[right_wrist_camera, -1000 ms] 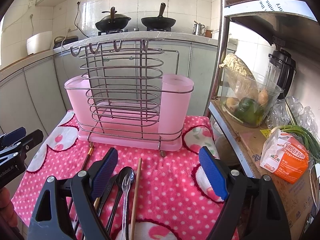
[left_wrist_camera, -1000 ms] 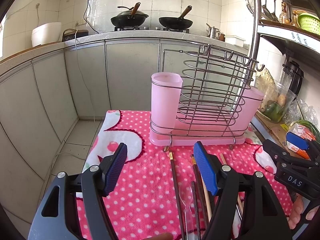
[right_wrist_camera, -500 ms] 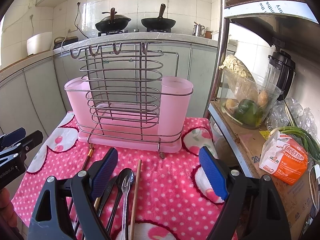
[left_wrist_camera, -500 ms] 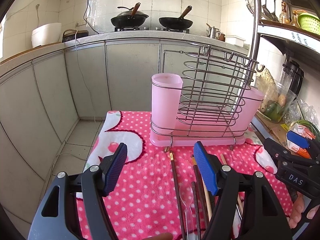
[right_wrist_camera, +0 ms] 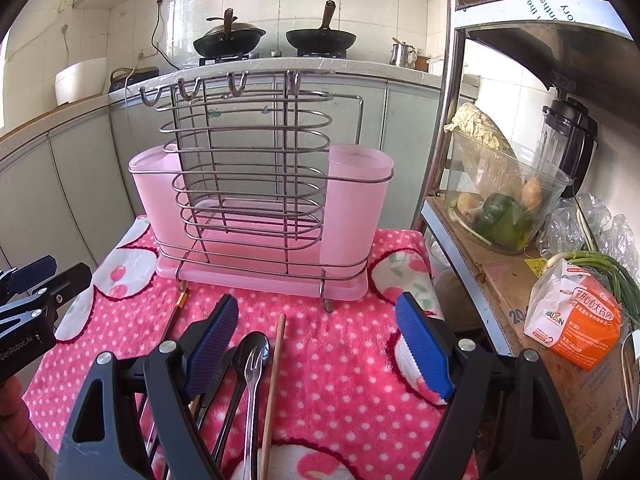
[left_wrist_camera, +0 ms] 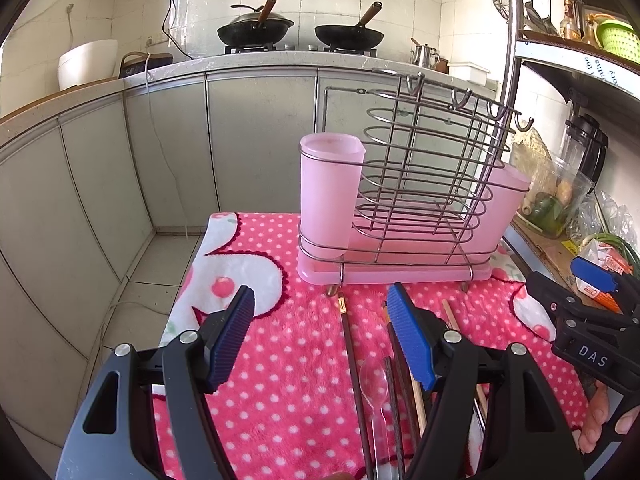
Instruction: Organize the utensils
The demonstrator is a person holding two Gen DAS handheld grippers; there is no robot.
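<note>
bench: covered by a pink polka-dot cloth [right_wrist_camera: 344,360] with white cherry patches | far end: wire utensil rack [right_wrist_camera: 256,184] on a pink tray, standing upright, pink cup [left_wrist_camera: 330,196] at each end | near end: chopsticks [right_wrist_camera: 272,392], dark spoon [right_wrist_camera: 252,352], clear fork [right_wrist_camera: 251,376], clear spoon [left_wrist_camera: 374,380] lying side by side, lengthwise toward the rack

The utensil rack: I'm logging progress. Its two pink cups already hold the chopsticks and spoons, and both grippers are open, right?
Not quite. In the right wrist view both pink cups look empty; the chopsticks and spoon lie on the polka-dot cloth. Both grippers, left and right, are open.
</note>
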